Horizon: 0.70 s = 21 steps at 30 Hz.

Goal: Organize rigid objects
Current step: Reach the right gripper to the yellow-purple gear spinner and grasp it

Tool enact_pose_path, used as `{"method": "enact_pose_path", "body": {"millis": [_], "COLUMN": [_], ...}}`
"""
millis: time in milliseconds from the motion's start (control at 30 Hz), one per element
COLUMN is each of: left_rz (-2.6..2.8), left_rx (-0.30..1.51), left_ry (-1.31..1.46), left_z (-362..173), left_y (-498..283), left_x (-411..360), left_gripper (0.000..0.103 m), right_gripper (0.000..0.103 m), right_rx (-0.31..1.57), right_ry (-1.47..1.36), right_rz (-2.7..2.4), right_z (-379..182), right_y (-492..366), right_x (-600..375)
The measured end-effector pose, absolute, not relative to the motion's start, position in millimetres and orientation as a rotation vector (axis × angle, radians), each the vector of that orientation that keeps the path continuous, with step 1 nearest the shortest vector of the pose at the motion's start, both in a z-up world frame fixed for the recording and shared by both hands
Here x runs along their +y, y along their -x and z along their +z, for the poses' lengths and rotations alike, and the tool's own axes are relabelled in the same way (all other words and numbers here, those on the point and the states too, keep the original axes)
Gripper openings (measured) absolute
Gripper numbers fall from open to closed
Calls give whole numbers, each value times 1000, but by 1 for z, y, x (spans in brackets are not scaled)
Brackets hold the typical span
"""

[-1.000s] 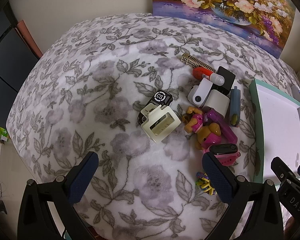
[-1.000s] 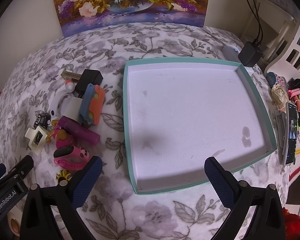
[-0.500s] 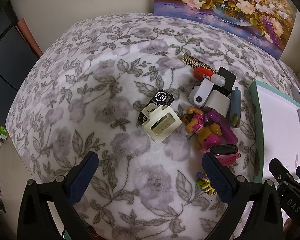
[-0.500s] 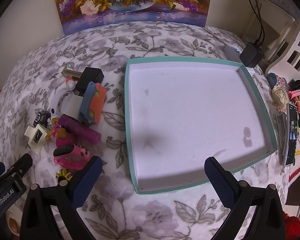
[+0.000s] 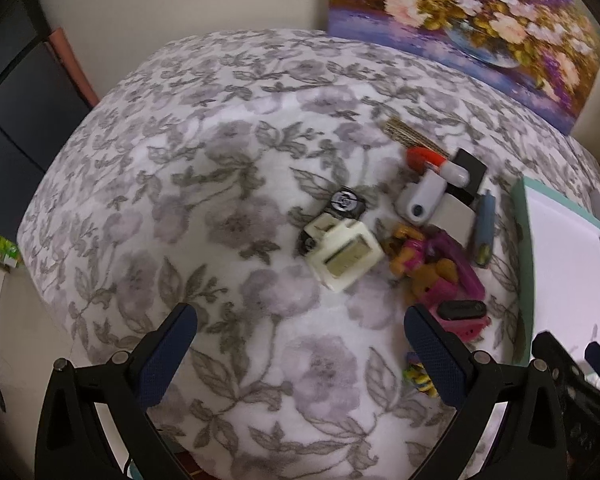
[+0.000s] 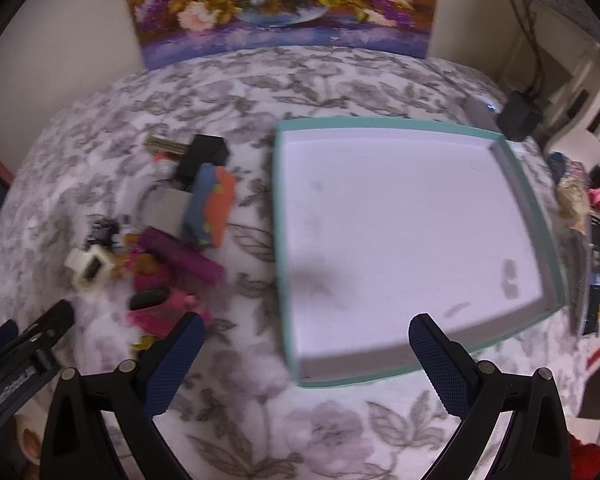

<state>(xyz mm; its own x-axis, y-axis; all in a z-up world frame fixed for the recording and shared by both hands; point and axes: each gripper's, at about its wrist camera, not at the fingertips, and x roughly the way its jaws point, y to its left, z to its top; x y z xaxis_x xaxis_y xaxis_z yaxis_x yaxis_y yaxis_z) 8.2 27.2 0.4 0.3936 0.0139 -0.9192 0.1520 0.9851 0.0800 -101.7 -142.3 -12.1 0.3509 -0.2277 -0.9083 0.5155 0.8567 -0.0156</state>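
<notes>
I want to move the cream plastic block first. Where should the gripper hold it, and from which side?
Grip the cream block across its two long flat sides, coming from above with the left gripper, probably. Its near and left sides are free; a black piece and toys crowd the others.

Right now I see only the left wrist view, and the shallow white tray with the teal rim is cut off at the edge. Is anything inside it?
Observer: No. The shallow white tray with the teal rim holds no objects; only a few grey smudges mark its floor.
Operator: What is behind it?
Observer: A black power adapter sits just past its far right corner.
Operator: And the right gripper?
Observer: The right gripper is open and empty, above the tray's near left corner.
</notes>
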Motion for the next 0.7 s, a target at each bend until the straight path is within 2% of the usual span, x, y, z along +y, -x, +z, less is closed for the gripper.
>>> {"method": "enact_pose_path", "body": {"millis": [267,700], "left_rz": [-18,-15], "left_rx": [1213,1307], "left_ry": [-102,-28], "left_z": [-13,-38], "left_y": [-22,-28], "left_x": [55,69], "left_gripper": [103,103], "right_gripper": [103,82], "right_rx": [1158,1268], "right_ry": [-298,-305], "right_rz": [-323,-221], "right_z": [-32,-73], "right_y": [83,61], "right_x": [-106,-72]}}
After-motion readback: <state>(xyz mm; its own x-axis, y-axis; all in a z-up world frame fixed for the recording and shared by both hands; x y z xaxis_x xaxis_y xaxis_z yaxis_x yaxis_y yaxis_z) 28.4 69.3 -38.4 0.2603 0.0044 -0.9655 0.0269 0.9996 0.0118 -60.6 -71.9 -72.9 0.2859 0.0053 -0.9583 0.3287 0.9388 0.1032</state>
